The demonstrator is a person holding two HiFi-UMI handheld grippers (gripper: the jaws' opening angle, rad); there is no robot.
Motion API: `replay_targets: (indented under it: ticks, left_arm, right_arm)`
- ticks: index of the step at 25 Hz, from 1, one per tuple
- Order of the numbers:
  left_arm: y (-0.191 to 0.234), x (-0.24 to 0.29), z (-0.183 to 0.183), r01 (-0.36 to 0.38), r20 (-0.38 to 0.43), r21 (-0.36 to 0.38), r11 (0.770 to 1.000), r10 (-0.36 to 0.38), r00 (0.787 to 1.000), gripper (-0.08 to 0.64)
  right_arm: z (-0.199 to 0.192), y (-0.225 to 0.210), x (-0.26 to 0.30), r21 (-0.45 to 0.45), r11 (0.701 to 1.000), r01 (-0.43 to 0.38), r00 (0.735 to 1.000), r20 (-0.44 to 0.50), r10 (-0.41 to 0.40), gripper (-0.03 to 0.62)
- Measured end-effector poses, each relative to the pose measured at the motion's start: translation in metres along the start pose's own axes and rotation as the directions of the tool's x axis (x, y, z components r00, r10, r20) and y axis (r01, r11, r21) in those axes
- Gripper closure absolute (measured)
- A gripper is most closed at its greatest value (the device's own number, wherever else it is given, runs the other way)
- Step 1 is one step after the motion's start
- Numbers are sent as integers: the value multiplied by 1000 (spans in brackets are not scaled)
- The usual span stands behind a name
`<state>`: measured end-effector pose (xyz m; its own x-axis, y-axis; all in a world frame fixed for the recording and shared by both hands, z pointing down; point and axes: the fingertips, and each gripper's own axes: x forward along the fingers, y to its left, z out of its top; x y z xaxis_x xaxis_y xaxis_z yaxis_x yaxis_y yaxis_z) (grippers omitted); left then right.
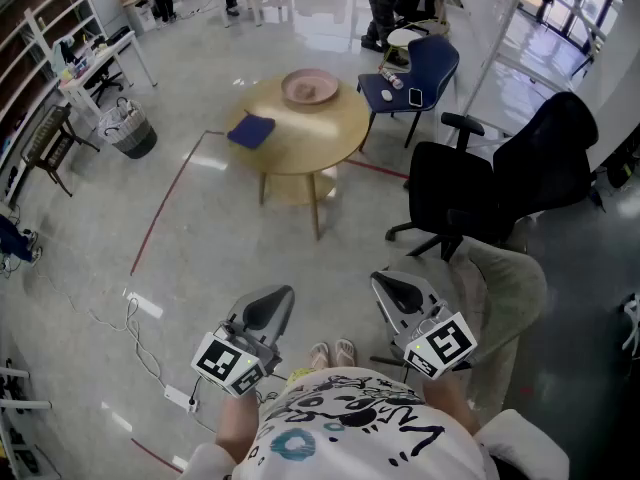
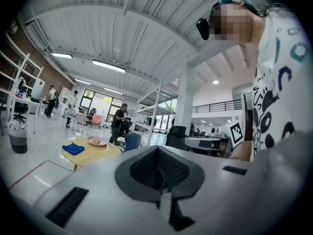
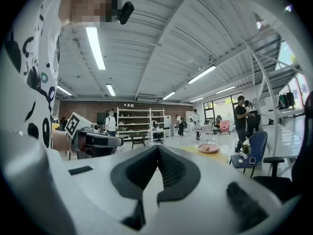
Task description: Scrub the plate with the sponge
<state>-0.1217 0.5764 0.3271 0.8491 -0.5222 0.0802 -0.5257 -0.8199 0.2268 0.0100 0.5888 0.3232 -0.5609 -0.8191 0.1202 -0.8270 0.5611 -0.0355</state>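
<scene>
Two hand-held grippers hover near the person's body, well short of the round wooden table (image 1: 320, 136), the left gripper (image 1: 268, 308) and the right gripper (image 1: 395, 293) side by side and apart. In the left gripper view, the left gripper (image 2: 157, 168) has its jaws pressed together with nothing between them. In the right gripper view, the right gripper (image 3: 157, 166) is likewise closed on nothing.

Well left of the table, a mesh bin (image 1: 133, 133) stands on the floor with white material in it. A red floor line (image 1: 165, 208) runs between the bin and the table. At the table's left edge lies a folded blue cloth (image 1: 251, 130), partly overhanging the rim. On the table's far side sits the pink plate (image 1: 310, 87), upright and apart from the cloth. A small tan object (image 1: 308, 92) lies inside it, too small to name with certainty. Just right of the table stands a blue chair (image 1: 430, 63) with a few small items (image 1: 403, 88) on its seat. Nearer than the table and to its right is a black office chair (image 1: 500, 183). Neither gripper touches the plate or the table.
</scene>
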Motion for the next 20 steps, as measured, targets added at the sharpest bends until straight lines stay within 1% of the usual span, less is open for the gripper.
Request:
replay_targets:
  ticks: [12,20]
  left_arm:
    - [-2,13,-2,20,-5,-2,1000,-20,1000,545]
    - [9,9,-1,35,-13,-7,999,-36,999,545]
  right_arm:
    - [-4,-8,-1,4,1000,7,1000,-8,-7,566]
    - [2,-3,9,68,997,-25,999,44,22,565]
